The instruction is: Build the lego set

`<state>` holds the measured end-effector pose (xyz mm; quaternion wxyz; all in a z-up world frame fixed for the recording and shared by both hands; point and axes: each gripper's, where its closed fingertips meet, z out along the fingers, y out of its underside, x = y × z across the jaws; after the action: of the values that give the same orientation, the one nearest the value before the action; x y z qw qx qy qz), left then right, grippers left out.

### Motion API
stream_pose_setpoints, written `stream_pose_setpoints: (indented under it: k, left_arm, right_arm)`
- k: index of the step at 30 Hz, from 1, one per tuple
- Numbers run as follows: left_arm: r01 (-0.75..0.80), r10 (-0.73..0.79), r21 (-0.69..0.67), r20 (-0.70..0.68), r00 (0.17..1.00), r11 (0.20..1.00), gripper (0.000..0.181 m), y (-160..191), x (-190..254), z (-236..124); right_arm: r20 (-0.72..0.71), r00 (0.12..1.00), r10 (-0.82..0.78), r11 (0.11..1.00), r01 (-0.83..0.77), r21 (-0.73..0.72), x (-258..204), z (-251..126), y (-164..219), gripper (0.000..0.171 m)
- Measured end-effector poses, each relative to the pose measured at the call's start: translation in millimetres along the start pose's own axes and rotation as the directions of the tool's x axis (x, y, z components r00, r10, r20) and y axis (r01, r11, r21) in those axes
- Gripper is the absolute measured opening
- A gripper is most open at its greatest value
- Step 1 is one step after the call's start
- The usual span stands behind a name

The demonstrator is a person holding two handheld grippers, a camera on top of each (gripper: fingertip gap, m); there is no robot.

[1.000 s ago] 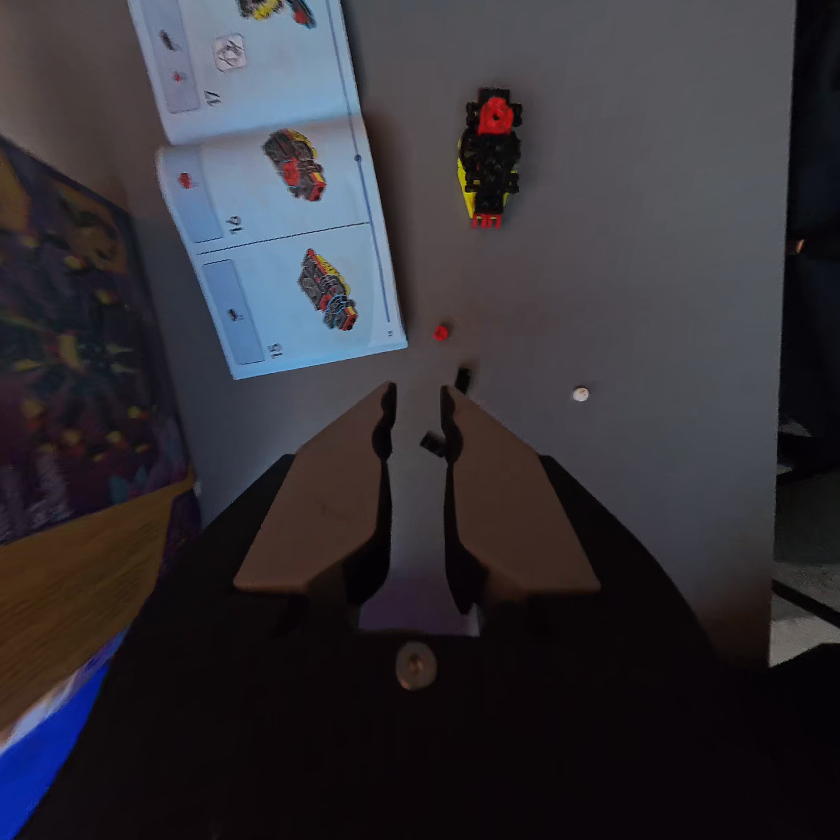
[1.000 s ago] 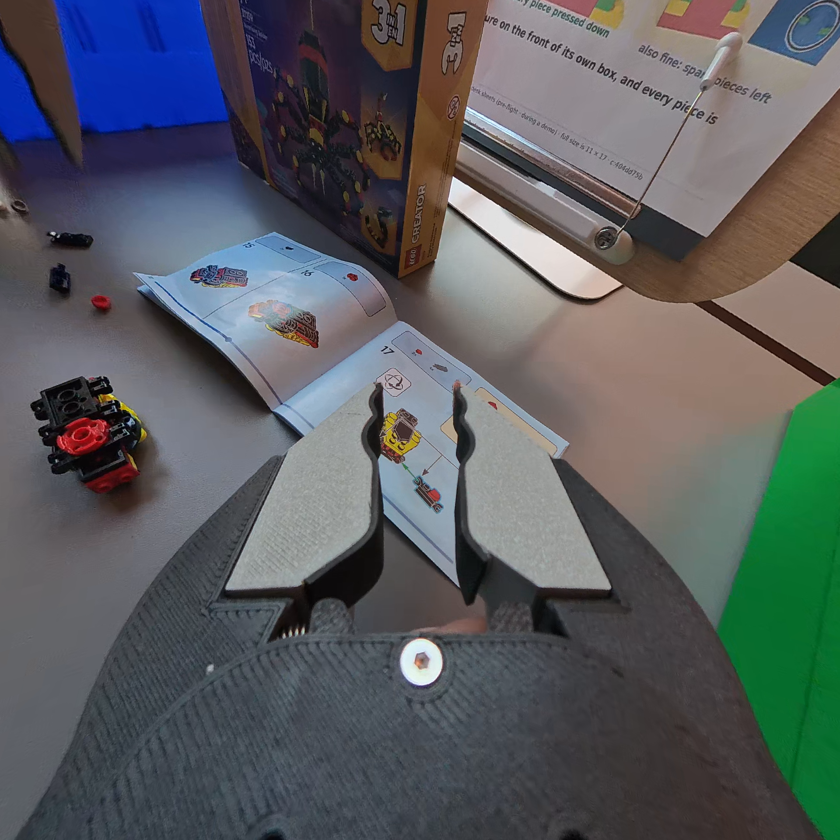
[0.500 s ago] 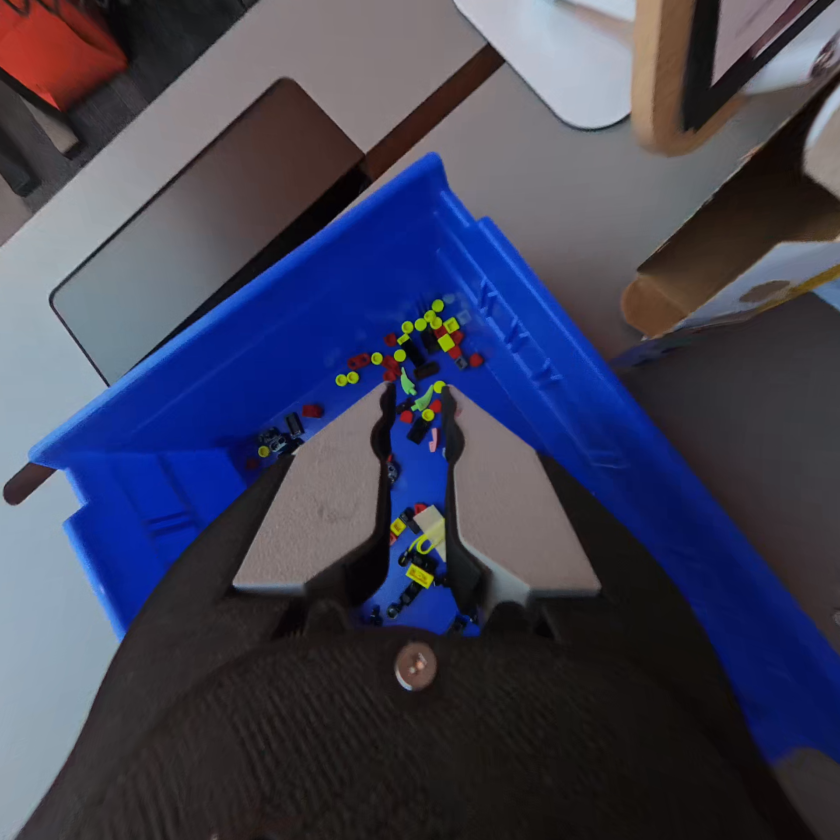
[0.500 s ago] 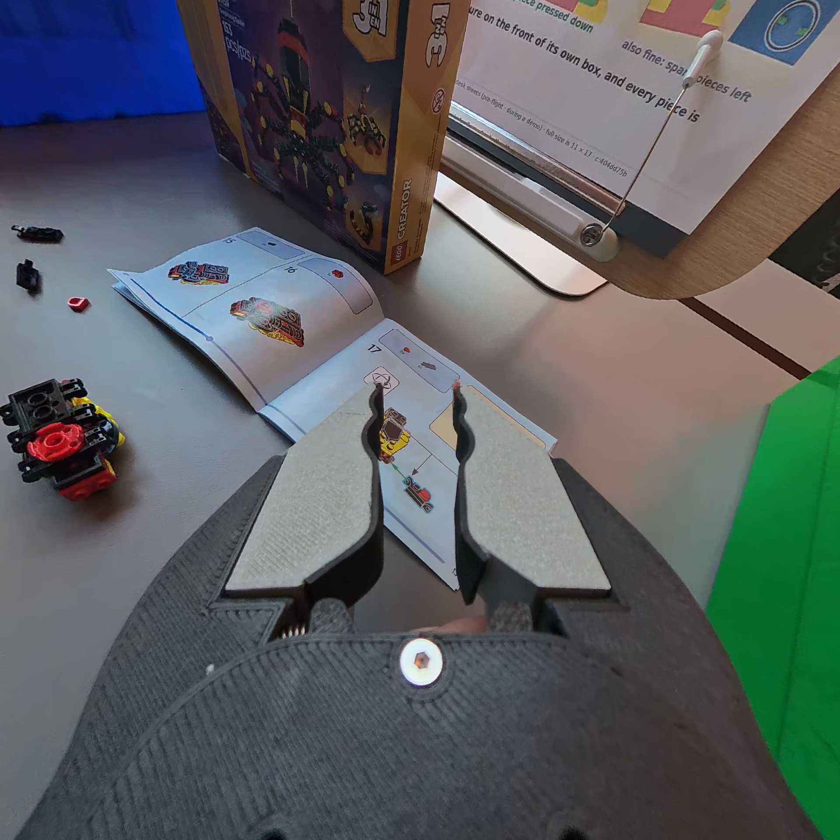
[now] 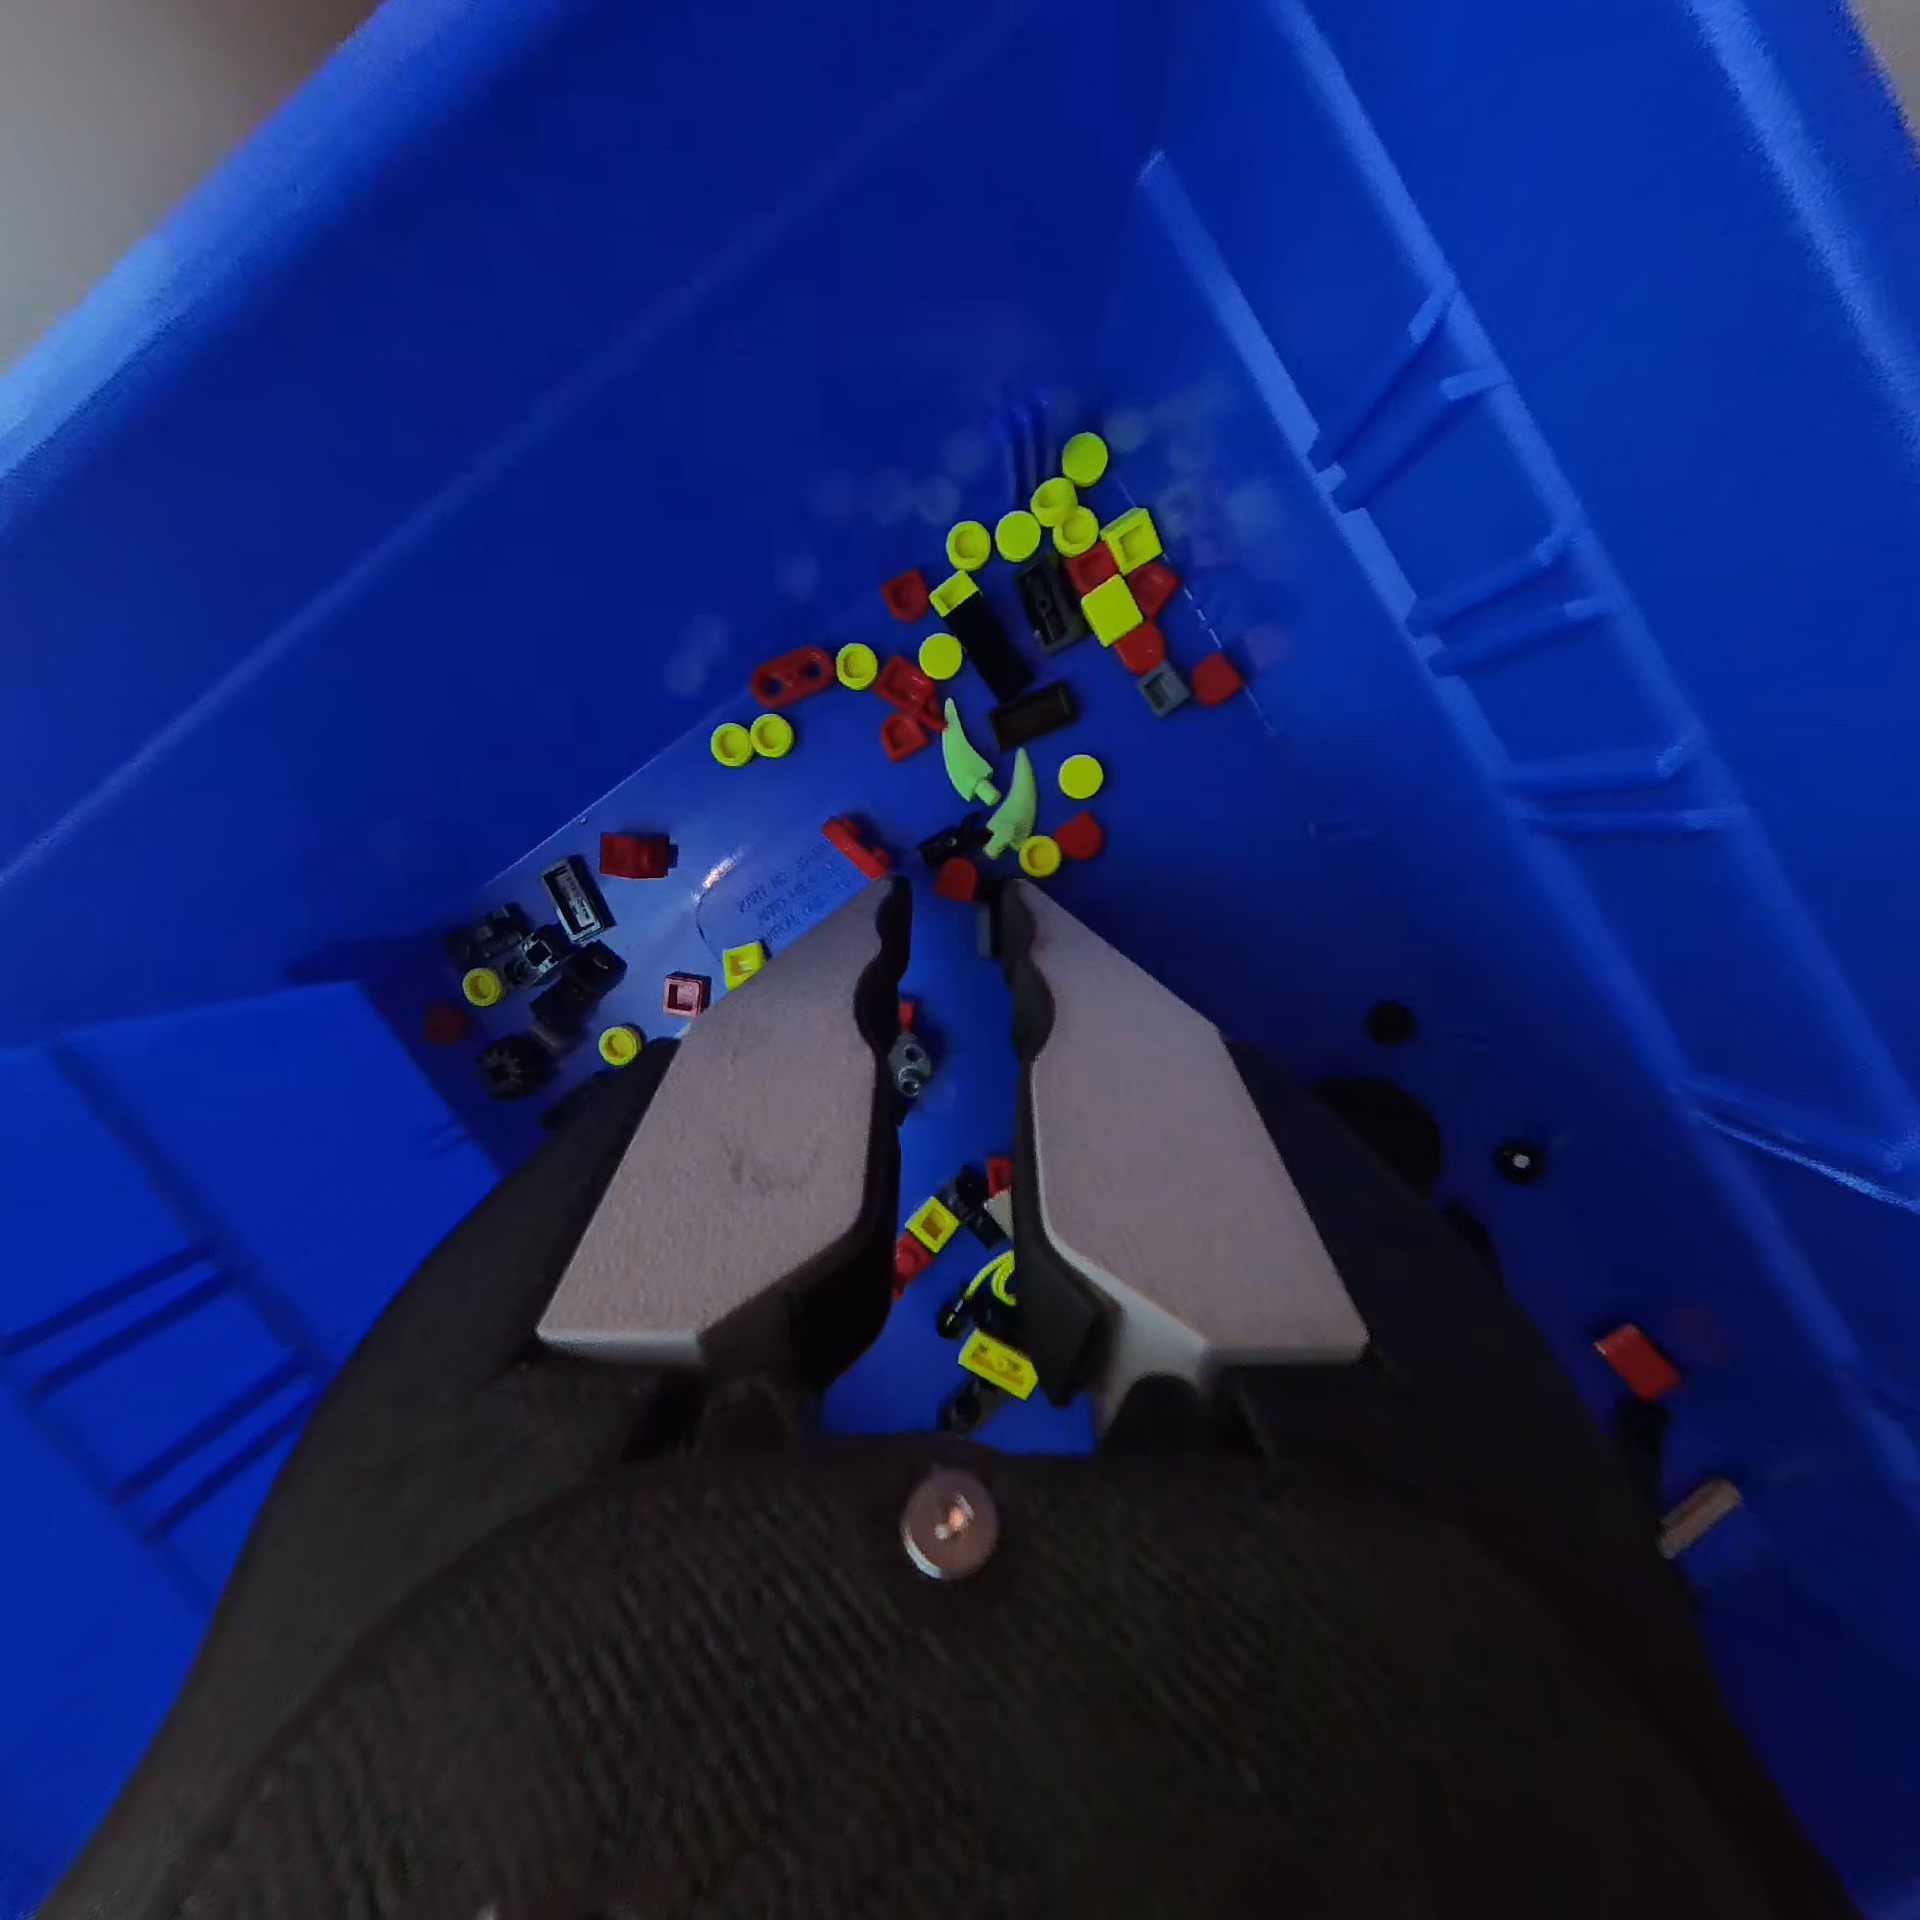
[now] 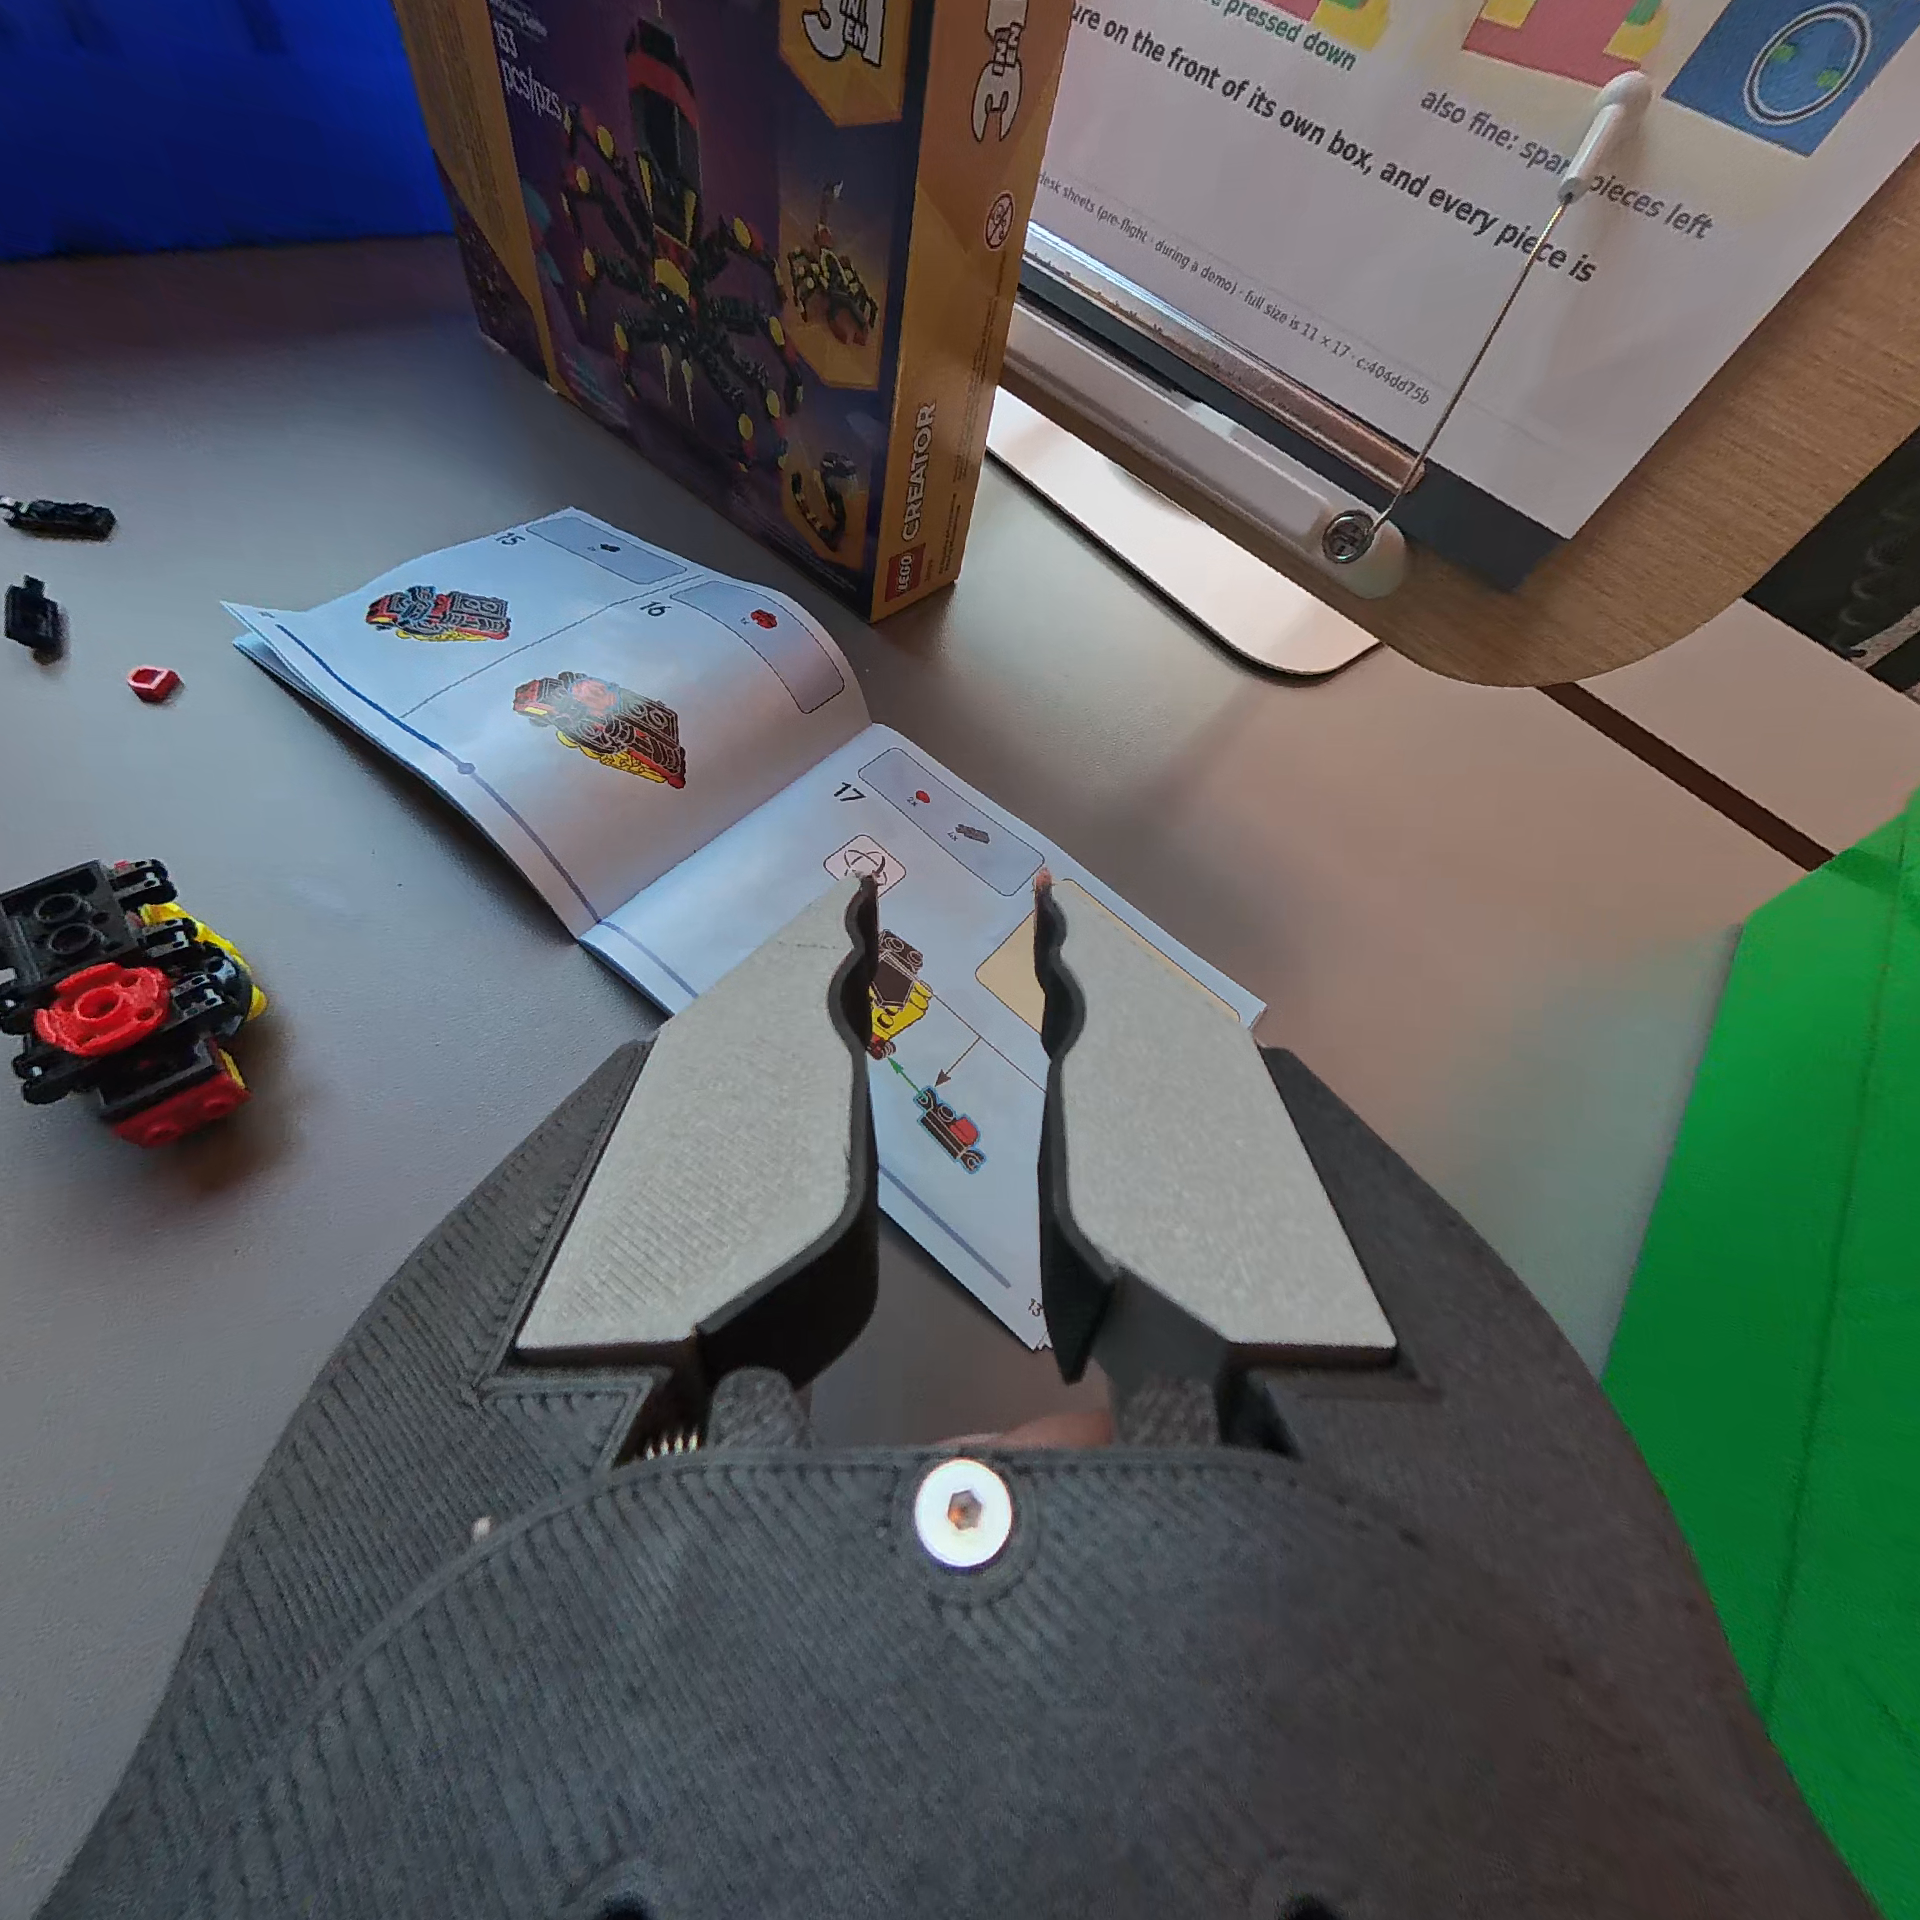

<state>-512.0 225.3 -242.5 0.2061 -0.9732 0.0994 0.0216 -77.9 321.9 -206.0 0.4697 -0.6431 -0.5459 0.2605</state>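
My left gripper point(image 5: 954, 888) is open and empty, low inside the blue bin point(image 5: 520, 416), its tips just above the bin floor. Several loose lego pieces lie there: yellow round studs point(image 5: 1018, 535), red pieces point(image 5: 636, 854), black pieces point(image 5: 992, 649) and two pale green claws point(image 5: 964, 764). A small red piece point(image 5: 954, 881) lies right at the tips. My right gripper point(image 6: 952, 885) is open and empty, above the open instruction booklet point(image 6: 623, 727). The partly built black, red and yellow model point(image 6: 114, 1003) sits on the table to its left.
The lego box point(image 6: 727, 260) stands behind the booklet. A small red piece point(image 6: 156, 682) and two black pieces point(image 6: 31, 618) lie at the far left. A wooden board with a paper sheet point(image 6: 1455, 208) stands at the back right, and a green surface point(image 6: 1818, 1247) at the right. About 45 cm separates my left fingertips from my right.
My left gripper has swung from the grey table over to the blue bin and gone down into it among the pieces. My right gripper has shifted only slightly over the booklet.
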Motion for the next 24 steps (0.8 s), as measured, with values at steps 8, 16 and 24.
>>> stream_pose_setpoints:
  k: [8, 16, 24]
  left_arm:
    - [-0.003, 0.003, 0.013, -0.03, 1.0, 1.0, 0.008, -1.9, 4.5, 1.3]
    - [-0.001, 0.002, 0.021, -0.05, 0.999, 1.0, 0.008, -0.5, 4.9, 0.7]
    - [-0.004, 0.005, 0.016, -0.056, 0.998, 1.0, 0.01, 0.4, 5.8, 0.3]
  right_arm:
    - [0.005, 1.0, 0.002, 1.0, -0.002, -0.003, -0.4, 0.2, 0.4, 0.026]
    - [0.004, 1.0, -0.001, 1.0, 0.001, -0.003, -0.7, 0.2, 0.4, 0.026]
    - [0.005, 1.0, -0.003, 1.0, 0.003, -0.004, -1.1, 0.4, 0.5, 0.026]
